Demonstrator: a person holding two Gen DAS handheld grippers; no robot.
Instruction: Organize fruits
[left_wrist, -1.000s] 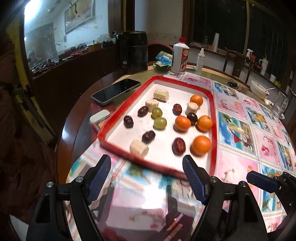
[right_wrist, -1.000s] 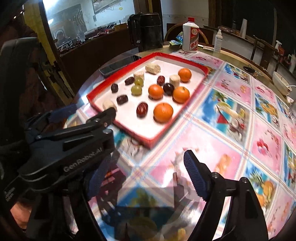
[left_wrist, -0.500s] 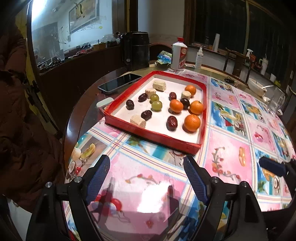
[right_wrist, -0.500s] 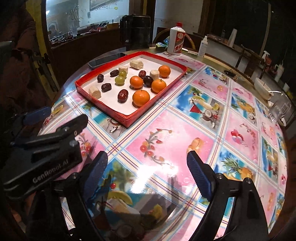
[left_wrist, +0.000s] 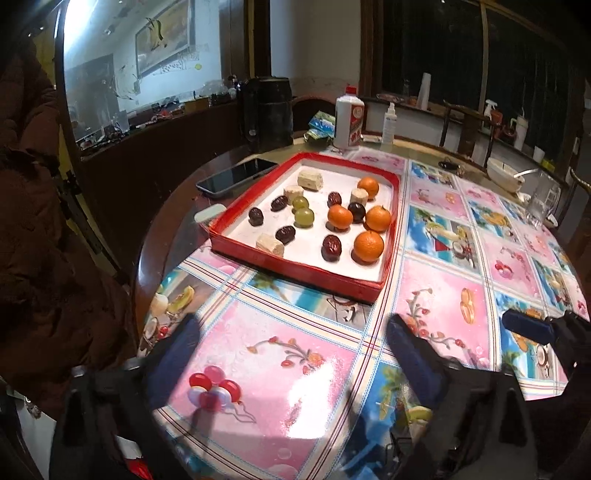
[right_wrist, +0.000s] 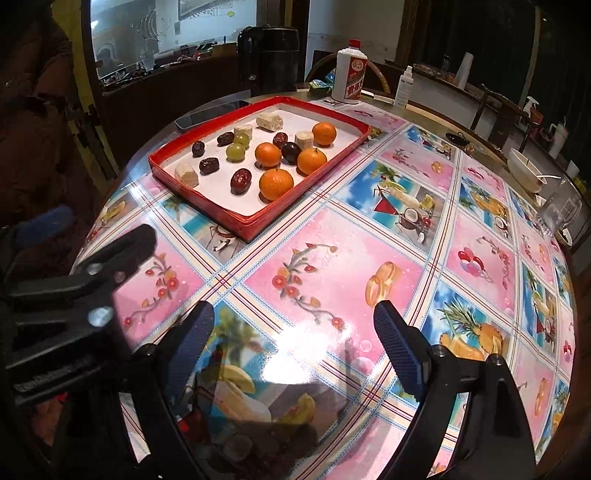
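Note:
A red-rimmed tray (left_wrist: 303, 271) (right_wrist: 207, 205) with a white floor lies on the round table. In it are several oranges (left_wrist: 368, 246) (right_wrist: 276, 183), several dark red dates (left_wrist: 331, 247) (right_wrist: 241, 180), two green grapes (left_wrist: 304, 216) (right_wrist: 235, 151), one dark plum (left_wrist: 357, 211) (right_wrist: 291, 152) and several pale cut chunks (left_wrist: 270, 244) (right_wrist: 186, 175). My left gripper (left_wrist: 291, 354) hangs open and empty over the tablecloth, well short of the tray. My right gripper (right_wrist: 295, 343) is open and empty too, further right. The left gripper's body (right_wrist: 74, 280) shows at the left of the right wrist view.
A phone (left_wrist: 236, 177) and a white bar (left_wrist: 209, 213) lie left of the tray. Behind it stand a black canister (left_wrist: 267, 110), a white bottle (left_wrist: 349, 122) and a sanitiser bottle (left_wrist: 388, 123). A bowl (left_wrist: 504, 173) and a glass mug (right_wrist: 561, 214) sit at the right edge. A brown sleeve (left_wrist: 33, 221) fills the left.
Both grippers have drawn back from the tray and risen, so the tray looks smaller and farther. Both stay open and empty. The fruit in the tray has not moved.

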